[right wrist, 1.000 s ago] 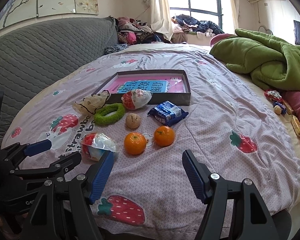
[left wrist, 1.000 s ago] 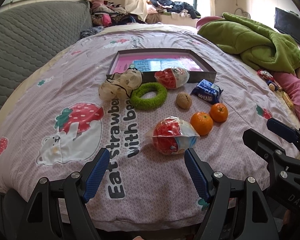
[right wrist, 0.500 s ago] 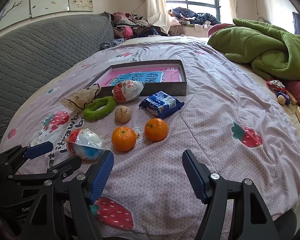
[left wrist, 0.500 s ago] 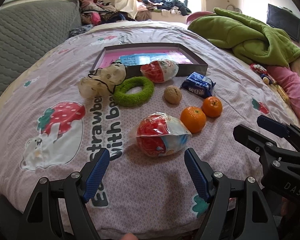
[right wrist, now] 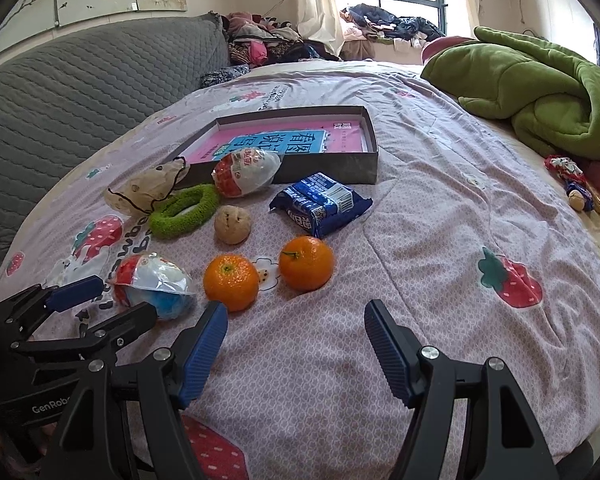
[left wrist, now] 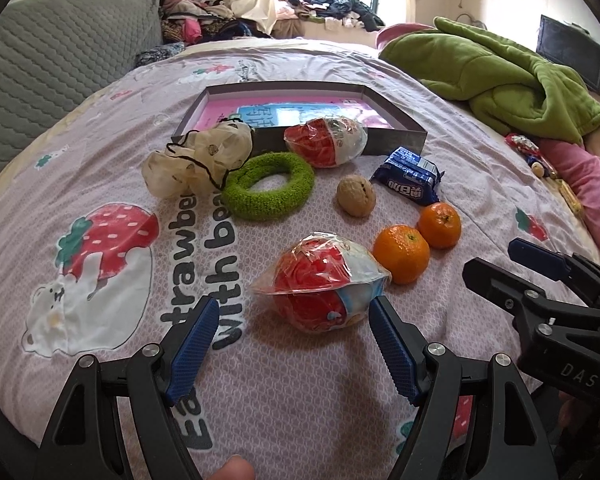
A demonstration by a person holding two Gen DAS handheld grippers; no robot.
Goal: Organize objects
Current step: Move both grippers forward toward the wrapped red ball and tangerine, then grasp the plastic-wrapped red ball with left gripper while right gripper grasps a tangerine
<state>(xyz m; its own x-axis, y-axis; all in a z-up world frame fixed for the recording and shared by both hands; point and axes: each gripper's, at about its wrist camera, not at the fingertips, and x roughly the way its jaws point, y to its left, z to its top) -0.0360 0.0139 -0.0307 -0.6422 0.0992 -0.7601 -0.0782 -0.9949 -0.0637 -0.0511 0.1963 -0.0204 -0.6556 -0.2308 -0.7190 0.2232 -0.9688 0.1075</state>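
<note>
Left gripper [left wrist: 290, 322], fingers spread wide, low over a pink strawberry-print bedspread [left wrist: 100, 184]. Just ahead of the blue fingertips, nearer the right-hand one, lies a wrapped red-and-white egg-shaped snack [left wrist: 320, 282]; neither fingertip visibly touches it. Beyond that fingertip sit two mandarins [left wrist: 401, 253], side by side and almost touching, the nearer one just beside the wrapper's edge. Farther ahead: a walnut [left wrist: 356, 201], a blue biscuit packet [left wrist: 410, 180], a green fuzzy ring [left wrist: 269, 184] and a crumpled cream drawstring bag [left wrist: 198, 160] touching the ring's left side. A second wrapped egg snack [left wrist: 326, 141] leans against the front wall of a shallow grey box [left wrist: 396, 135] with a pink and blue lining.

Right gripper [right wrist: 296, 326], fingers likewise spread, holding nothing. The nearer mandarin [right wrist: 231, 282] lies just ahead of its left fingertip; the other mandarin [right wrist: 306, 263] sits ahead of the gap between the fingers. A green blanket [right wrist: 540, 84] is heaped far off to the right.
</note>
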